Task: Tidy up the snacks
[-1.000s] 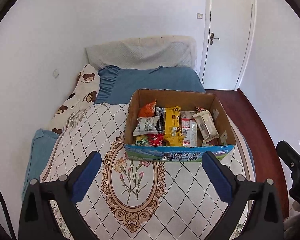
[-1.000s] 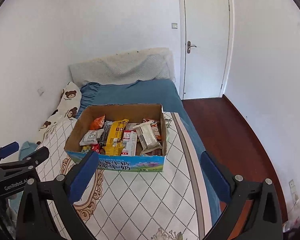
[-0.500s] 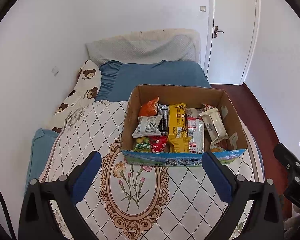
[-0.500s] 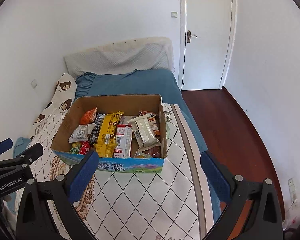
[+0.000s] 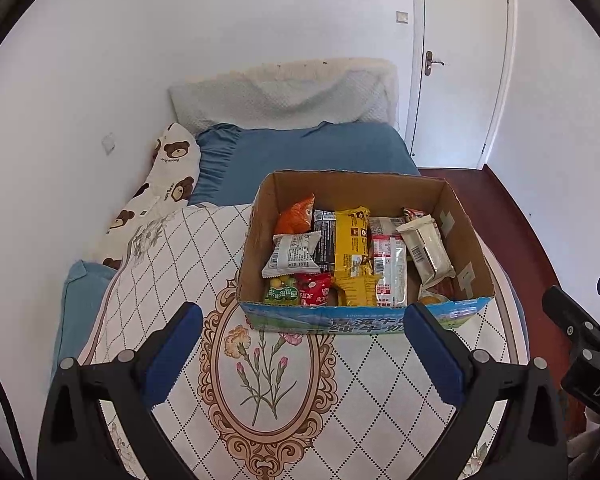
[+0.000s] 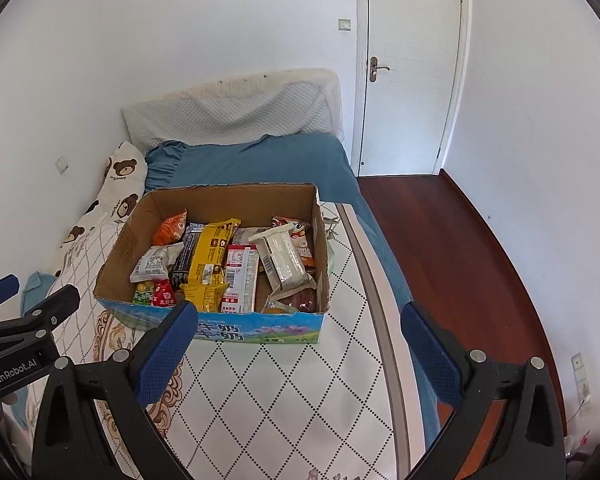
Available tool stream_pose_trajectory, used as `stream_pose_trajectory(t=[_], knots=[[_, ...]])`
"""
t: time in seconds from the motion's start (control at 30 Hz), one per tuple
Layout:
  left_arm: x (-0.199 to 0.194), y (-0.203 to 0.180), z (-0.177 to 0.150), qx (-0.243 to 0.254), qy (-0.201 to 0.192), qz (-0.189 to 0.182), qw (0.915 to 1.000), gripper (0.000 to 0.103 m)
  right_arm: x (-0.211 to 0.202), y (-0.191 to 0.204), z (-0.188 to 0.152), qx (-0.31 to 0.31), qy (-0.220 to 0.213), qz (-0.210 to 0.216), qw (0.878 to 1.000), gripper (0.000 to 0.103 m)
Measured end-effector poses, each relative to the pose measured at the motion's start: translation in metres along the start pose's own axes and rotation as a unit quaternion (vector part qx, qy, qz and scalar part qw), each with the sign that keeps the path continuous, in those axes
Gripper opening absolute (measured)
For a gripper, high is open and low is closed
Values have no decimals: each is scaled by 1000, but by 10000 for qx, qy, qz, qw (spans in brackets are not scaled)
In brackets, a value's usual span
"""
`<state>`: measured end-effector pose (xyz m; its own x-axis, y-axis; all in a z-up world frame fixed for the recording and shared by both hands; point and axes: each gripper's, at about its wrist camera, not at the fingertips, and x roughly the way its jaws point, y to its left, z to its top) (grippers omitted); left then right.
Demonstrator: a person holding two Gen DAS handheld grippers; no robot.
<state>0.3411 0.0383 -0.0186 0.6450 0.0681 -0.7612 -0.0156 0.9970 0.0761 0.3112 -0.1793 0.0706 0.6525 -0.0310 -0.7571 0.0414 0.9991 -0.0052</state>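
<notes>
Left wrist view: bed (image 5: 308,152) with quilted cover (image 5: 172,280) carrying cardboard box (image 5: 364,188) of snack packets; yellow packet (image 5: 352,248) central. Left hand-held gripper (image 5: 302,344) and right hand-held gripper (image 6: 298,340) both spread, empty, short of box.

Each gripper is built of black plastic arms with triangular cut-outs, tipped by blue fingers (image 5: 172,354) and fastened by silver screws (image 5: 481,356). On the left gripper (image 6: 24,344), seen at nine o'clock from the right camera, white "GenRobot.AI" lettering (image 6: 15,372) is printed
</notes>
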Motion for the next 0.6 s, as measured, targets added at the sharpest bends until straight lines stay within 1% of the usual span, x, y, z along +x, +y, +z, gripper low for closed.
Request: stream_pose_trajectory(t=[0.6], knots=[[-4,-3,-3,83,55,-83,9999,103,-2,3,-2,-41,8,17,10000,103]])
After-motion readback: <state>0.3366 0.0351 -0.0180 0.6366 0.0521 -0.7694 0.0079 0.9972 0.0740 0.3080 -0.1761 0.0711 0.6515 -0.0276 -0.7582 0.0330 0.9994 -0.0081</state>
